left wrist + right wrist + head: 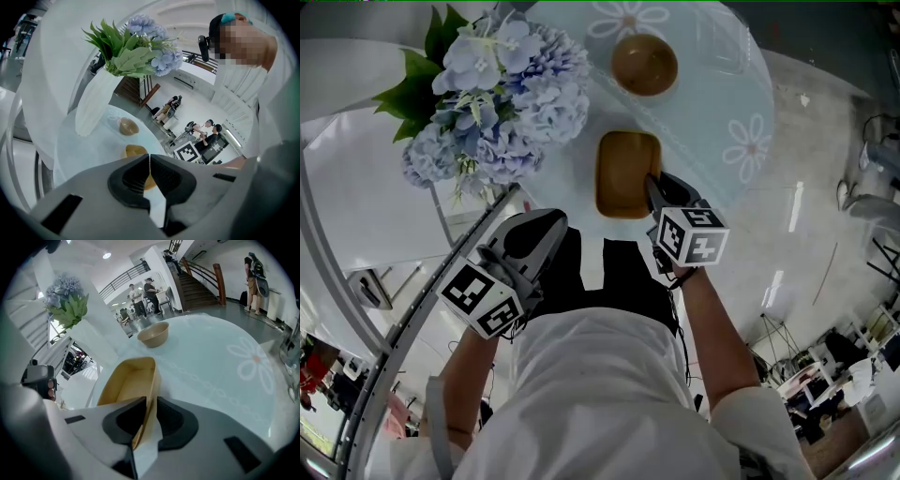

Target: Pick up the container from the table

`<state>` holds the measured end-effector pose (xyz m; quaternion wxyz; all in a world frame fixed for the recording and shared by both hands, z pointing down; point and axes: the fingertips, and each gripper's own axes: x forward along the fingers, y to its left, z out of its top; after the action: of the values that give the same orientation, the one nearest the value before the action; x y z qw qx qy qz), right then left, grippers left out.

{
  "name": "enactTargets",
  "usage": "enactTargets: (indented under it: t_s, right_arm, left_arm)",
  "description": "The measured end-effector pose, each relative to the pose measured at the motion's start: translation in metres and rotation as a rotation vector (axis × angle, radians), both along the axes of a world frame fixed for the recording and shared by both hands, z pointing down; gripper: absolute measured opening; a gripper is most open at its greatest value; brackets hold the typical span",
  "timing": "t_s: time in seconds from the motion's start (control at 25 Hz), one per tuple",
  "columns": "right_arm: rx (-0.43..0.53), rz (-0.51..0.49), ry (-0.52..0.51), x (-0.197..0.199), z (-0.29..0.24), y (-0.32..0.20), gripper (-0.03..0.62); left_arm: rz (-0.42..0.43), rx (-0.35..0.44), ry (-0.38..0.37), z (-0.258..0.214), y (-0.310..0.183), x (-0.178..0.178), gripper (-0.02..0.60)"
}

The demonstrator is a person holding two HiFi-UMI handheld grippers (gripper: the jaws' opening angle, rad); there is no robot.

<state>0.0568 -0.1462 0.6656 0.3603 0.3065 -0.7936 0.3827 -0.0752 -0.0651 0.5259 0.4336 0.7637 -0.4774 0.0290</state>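
While right tongs (654, 185) clamp the container's (623, 169) rim, table (712, 103) stretches beyond.

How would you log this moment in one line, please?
right gripper: shut on container wall | left gripper: shut, empty | bowl: on table

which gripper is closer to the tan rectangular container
Right. The right gripper has its jaws closed on the near rim of the container. The left gripper is held back to its left, not touching it, jaws together and empty.

The right claw (149, 405) grips the side wall of the tan container (124, 380) (a round bowl (153, 335) beyond).
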Motion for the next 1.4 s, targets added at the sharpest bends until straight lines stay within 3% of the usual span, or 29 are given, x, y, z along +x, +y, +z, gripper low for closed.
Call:
enactTargets:
  t_s: [0.24,0.72,1.4]
  right_arm:
    - [-0.006,0.014,0.021,0.001,0.002,0.001,0.038]
    - [0.027,0.055,-0.020,0.004,-0.025,-0.008,0.031]
    - [0.155,0.108,-0.146,0.014,-0.123,-0.035,0.029]
  left_arm:
    - [0.007,0.008,-0.001,-0.003,0.002,-0.002,0.026]
    - [0.016,0.056,-0.022,-0.024,0.000,-0.005,0.026]
    - [0.051,0.198,-0.083,-0.095,-0.016,0.005,0.026]
